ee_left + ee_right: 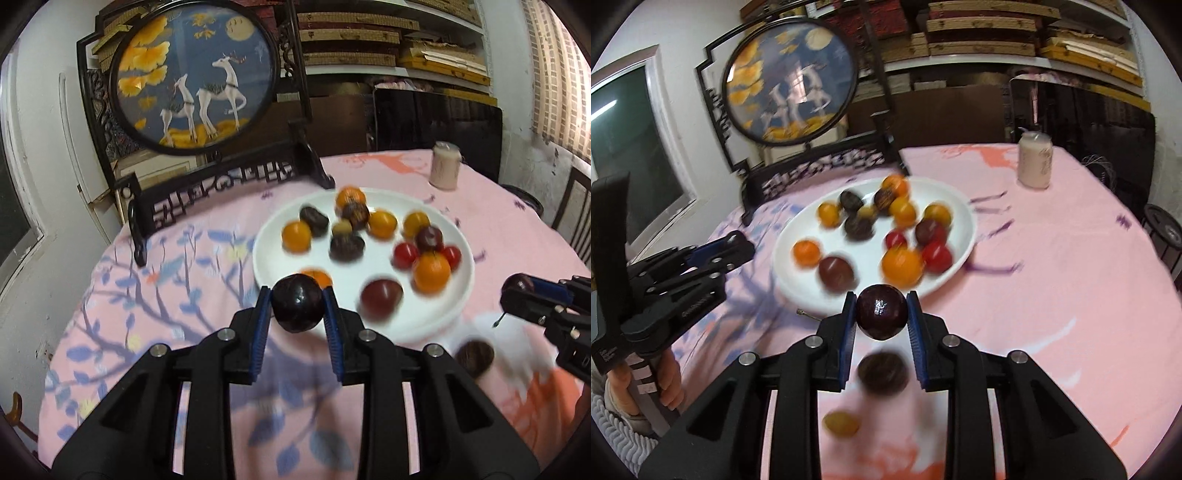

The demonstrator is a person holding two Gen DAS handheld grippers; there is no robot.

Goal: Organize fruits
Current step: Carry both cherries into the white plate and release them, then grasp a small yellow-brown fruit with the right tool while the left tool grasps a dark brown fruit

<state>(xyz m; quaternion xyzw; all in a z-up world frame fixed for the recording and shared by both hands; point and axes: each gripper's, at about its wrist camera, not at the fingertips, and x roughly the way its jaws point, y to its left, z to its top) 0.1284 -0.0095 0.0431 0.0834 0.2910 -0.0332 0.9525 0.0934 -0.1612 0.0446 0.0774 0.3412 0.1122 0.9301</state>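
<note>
My left gripper [297, 306] is shut on a dark plum [297, 314], held just above the near edge of a white plate [380, 258]. On the plate lie several oranges, dark plums and red tomatoes. My right gripper [882, 310] is shut on another dark plum [882, 314], raised over the pink cloth in front of the plate [962, 221]. Below it on the cloth lie a dark plum [882, 373] and a small yellowish fruit [840, 422]. The right gripper [517, 291] shows at the right edge of the left wrist view. The left gripper [738, 245] appears at the left of the right wrist view.
A round table carries a pink patterned cloth [1052, 277]. A framed round deer picture on a dark wooden stand [195, 74] rises at the back left. A pale can [1036, 160] stands at the back right. Dark chairs and shelves sit behind.
</note>
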